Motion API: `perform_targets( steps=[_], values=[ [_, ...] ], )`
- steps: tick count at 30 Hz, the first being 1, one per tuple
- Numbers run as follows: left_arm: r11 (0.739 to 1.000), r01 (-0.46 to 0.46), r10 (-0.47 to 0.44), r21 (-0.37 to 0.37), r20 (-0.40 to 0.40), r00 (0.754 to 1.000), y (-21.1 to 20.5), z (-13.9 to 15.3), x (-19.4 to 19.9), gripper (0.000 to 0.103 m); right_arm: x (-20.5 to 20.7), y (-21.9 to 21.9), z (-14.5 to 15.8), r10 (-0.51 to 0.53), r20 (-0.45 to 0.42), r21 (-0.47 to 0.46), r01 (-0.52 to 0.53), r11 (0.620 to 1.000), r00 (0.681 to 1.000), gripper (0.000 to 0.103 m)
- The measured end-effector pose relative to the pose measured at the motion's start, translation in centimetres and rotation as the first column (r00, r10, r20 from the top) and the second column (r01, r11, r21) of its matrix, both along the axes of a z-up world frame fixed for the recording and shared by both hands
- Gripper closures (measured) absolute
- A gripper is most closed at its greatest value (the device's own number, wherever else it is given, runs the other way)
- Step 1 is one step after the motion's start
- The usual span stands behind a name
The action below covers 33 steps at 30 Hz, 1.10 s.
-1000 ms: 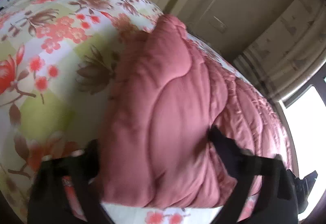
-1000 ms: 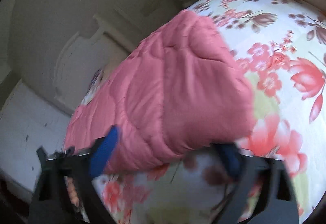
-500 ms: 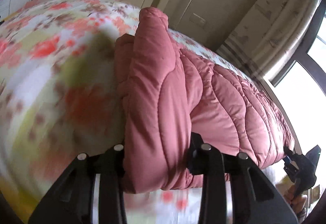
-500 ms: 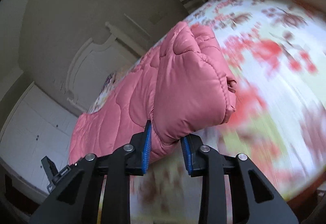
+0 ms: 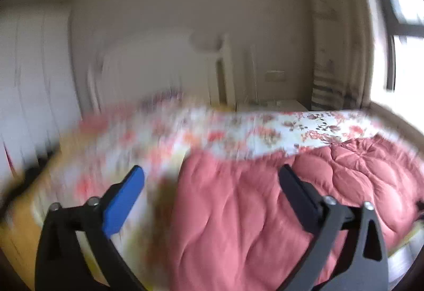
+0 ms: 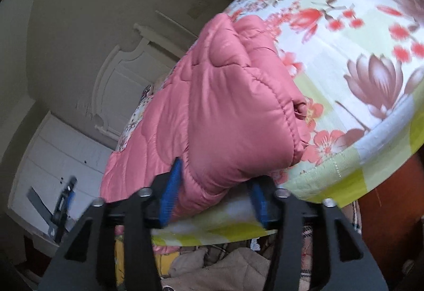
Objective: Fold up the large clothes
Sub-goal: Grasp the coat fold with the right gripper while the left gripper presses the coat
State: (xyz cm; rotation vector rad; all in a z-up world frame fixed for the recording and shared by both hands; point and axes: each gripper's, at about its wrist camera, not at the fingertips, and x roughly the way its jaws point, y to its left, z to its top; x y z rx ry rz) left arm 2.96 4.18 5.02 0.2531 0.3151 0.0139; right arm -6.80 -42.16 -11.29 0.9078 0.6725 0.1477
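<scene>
Quilt [image 6: 217, 110] lies folded on the flowery bedsheet [image 6: 352, 34]. Left gripper [image 5: 212, 185] has just sprung wide, holding nothing, above the quilt. Right gripper [image 6: 214, 193] jaws just widened too, quilt corner between the pads; grip unclear.

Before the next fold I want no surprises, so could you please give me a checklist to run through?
1. Left tongs empty: ok; jaws just opened wide, nothing between them.
2. Right tongs gripping coat: cannot tell; jaws just opened, fold sits between them.
3. Coat lying on bed: ok.
4. Coat's near end doubled over: ok.
5. Left view sharp: not ok, blurred.
</scene>
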Motion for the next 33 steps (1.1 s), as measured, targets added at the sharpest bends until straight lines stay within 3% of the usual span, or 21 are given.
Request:
perform_targets(
  steps=[2, 3, 6, 8, 10, 11, 12, 14, 19, 22, 27, 32, 33],
  values=[
    [0.991, 0.018, -0.019, 0.133, 0.004, 1.000, -3.7, -0.2, 2.3, 0.002, -0.5, -0.1, 0.0, -0.015, 0.004, -0.006, 0.015, 1.000, 1.000, 0.046],
    [0.979, 0.048, -0.040, 0.200, -0.040, 0.998, -6.1, -0.9, 4.6, 0.002, -0.6, 0.0, 0.2, -0.019, 0.003, -0.019, 0.019, 1.000, 1.000, 0.046],
    [0.951, 0.044, -0.014, 0.306, -0.101, 0.995, -9.3, -3.9, 8.8, 0.002, -0.3, -0.2, 0.4, -0.020, 0.003, -0.026, 0.020, 0.999, 1.000, 0.046],
    [0.940, 0.086, -0.023, 0.330, -0.191, 0.981, -10.5, -6.5, 10.8, 0.002, -0.2, -0.2, 0.4, -0.020, -0.003, -0.029, 0.020, 0.999, 1.000, 0.043],
    [0.942, 0.105, -0.025, 0.320, -0.243, 0.970, -10.4, -8.7, 11.7, 0.002, 0.0, -0.2, 0.5, -0.013, 0.014, -0.019, 0.014, 1.000, 1.000, 0.037],
    [0.947, 0.108, -0.030, 0.301, -0.253, 0.967, -10.0, -9.3, 11.8, 0.002, 0.2, -0.1, 0.6, -0.006, 0.026, -0.015, 0.006, 1.000, 1.000, 0.028],
    [0.958, 0.109, -0.035, 0.266, -0.269, 0.963, -9.5, -9.6, 12.0, 0.002, 0.5, 0.1, 0.8, 0.002, 0.037, -0.017, -0.001, 1.000, 0.999, 0.019],
    [0.970, 0.129, -0.059, 0.206, -0.314, 0.948, -8.5, -9.8, 12.6, 0.002, 1.3, 0.7, 1.2, 0.005, 0.038, -0.040, -0.004, 0.999, 0.999, 0.013],
    [0.976, 0.145, -0.077, 0.161, -0.369, 0.926, -8.3, -10.7, 13.8, 0.002, 4.1, 2.9, 1.7, 0.014, 0.032, -0.087, -0.011, 0.996, 0.999, 0.012],
    [0.978, 0.147, -0.084, 0.146, -0.372, 0.924, -8.2, -10.7, 13.8, 0.002, 4.6, 3.3, 2.3, -0.064, -0.008, -0.104, 0.063, 0.993, 0.998, 0.010],
    [0.979, 0.145, -0.082, 0.145, -0.375, 0.924, -8.2, -10.8, 14.0, 0.002, 6.9, 2.4, 2.4, -0.157, -0.031, -0.052, 0.155, 0.986, 0.987, 0.010],
    [0.981, 0.133, -0.072, 0.139, -0.374, 0.924, -7.9, -10.7, 14.3, 0.004, 8.7, 3.3, 2.6, -0.140, -0.023, -0.139, 0.136, 0.981, 0.990, 0.010],
    [0.982, 0.133, -0.073, 0.136, -0.375, 0.924, -7.9, -10.7, 14.3, 0.004, 8.6, 3.8, 2.7, -0.125, 0.003, -0.172, 0.124, 0.977, 0.992, 0.015]
  ],
)
